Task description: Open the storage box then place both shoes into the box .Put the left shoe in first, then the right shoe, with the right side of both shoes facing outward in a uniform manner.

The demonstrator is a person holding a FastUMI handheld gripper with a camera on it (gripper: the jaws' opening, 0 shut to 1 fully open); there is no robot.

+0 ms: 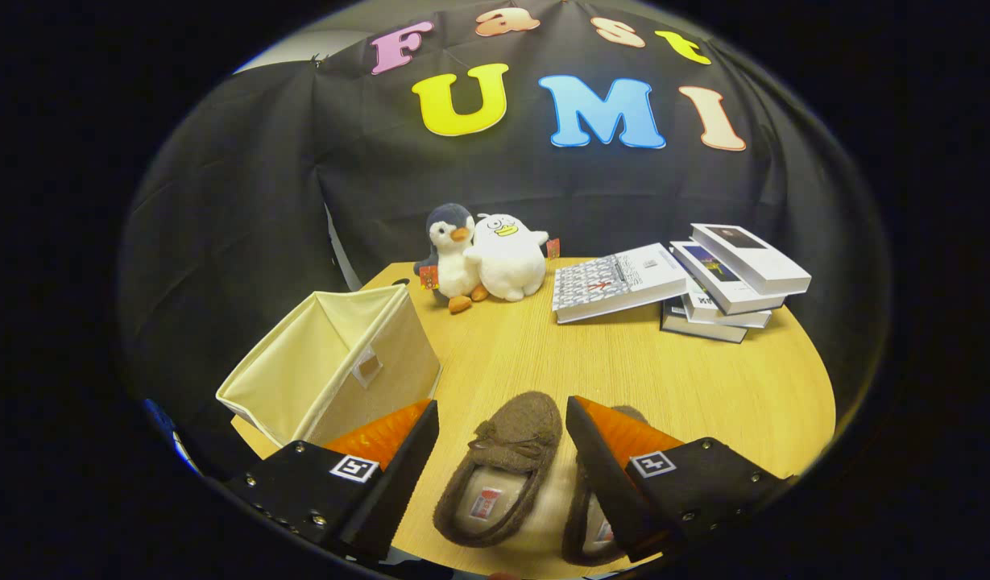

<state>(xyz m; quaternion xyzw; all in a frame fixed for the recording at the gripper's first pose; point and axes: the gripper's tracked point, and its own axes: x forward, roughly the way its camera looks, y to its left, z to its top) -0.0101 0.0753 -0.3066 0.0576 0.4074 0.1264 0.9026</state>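
Tabletop (pixel 704 387): fuzzy brown shoes (pixel 503 475), claw (pixel 503 419) seemingly wide.

A round wooden table (pixel 704 387) stands before a draped black cloth wall (pixel 245 201).

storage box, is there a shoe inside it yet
No, the storage box holds nothing; both shoes lie on the table by the open tongs.

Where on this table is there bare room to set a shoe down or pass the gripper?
Free: bare table between the storage box, the books and the shoes. Crowded: plush toys and books at the far edge. The open gripper straddles one shoe.
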